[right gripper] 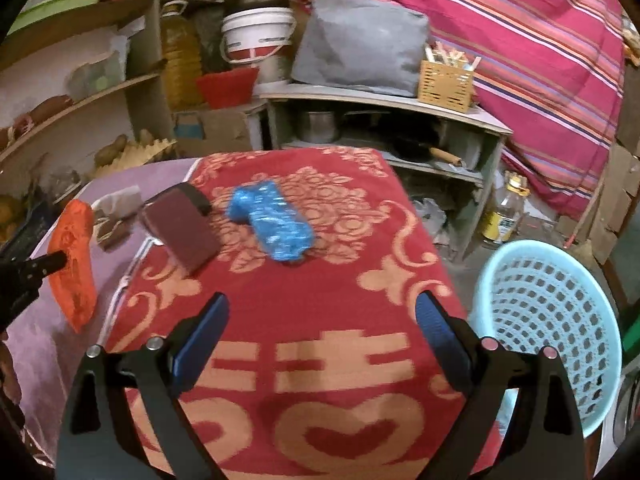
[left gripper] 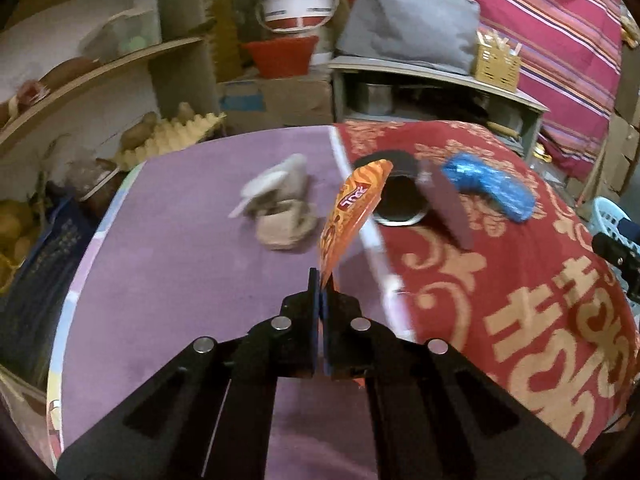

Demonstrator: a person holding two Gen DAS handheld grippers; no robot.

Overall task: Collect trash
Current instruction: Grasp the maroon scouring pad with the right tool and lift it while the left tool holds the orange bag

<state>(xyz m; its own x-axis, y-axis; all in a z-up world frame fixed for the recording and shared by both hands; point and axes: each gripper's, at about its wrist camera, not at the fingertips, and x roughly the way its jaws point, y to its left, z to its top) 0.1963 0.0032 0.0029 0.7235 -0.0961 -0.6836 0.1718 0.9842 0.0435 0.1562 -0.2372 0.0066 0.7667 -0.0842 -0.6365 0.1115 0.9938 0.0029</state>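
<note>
My left gripper [left gripper: 322,280] is shut on the lower edge of an orange snack wrapper [left gripper: 352,212], which stands up off the purple table top [left gripper: 180,280]. The same orange wrapper [right gripper: 74,264] hangs at the left of the right wrist view, pinched by the left gripper's dark tip. My right gripper [right gripper: 322,312] is open over the red patterned cloth [right gripper: 320,280], nothing between its fingers. Ahead of it lie a crumpled blue plastic bag [right gripper: 276,220] and a dark red box [right gripper: 182,232]. Crumpled beige paper [left gripper: 280,208] lies on the purple top.
A light blue plastic basket [right gripper: 548,320] stands low on the right, beside the table. A dark round can [left gripper: 400,200] sits by the red box. Shelves, a white bucket [right gripper: 258,36], a grey bag and a low cabinet crowd the far side.
</note>
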